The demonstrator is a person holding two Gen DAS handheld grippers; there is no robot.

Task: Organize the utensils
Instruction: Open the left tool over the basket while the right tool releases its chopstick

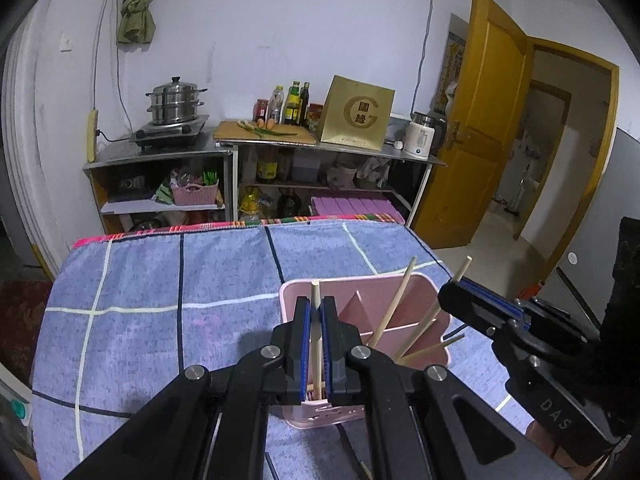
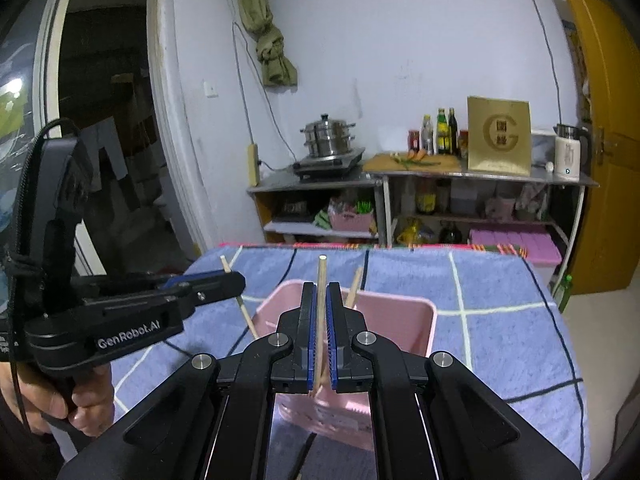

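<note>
A pink utensil holder (image 1: 400, 312) with inner dividers stands on the blue checked cloth; it also shows in the right wrist view (image 2: 404, 320). My left gripper (image 1: 316, 304) is shut on a wooden chopstick (image 1: 316, 292), held upright over the holder's left part. My right gripper (image 2: 321, 292) is shut on another wooden chopstick (image 2: 321, 276), upright over the holder. The right gripper (image 1: 452, 292) shows at the holder's right edge in the left wrist view. The left gripper (image 2: 236, 280) shows left of the holder in the right wrist view. Three chopsticks (image 1: 394, 312) lean inside the holder.
The blue checked cloth (image 1: 160, 280) covers the table, with edges to the far side and right. Beyond stand metal shelves (image 1: 160, 156) with a steamer pot (image 1: 176, 100), bottles, a cutting board, a gold box (image 1: 356, 112) and a kettle (image 1: 420, 136). A yellow door (image 1: 476, 120) stands open at right.
</note>
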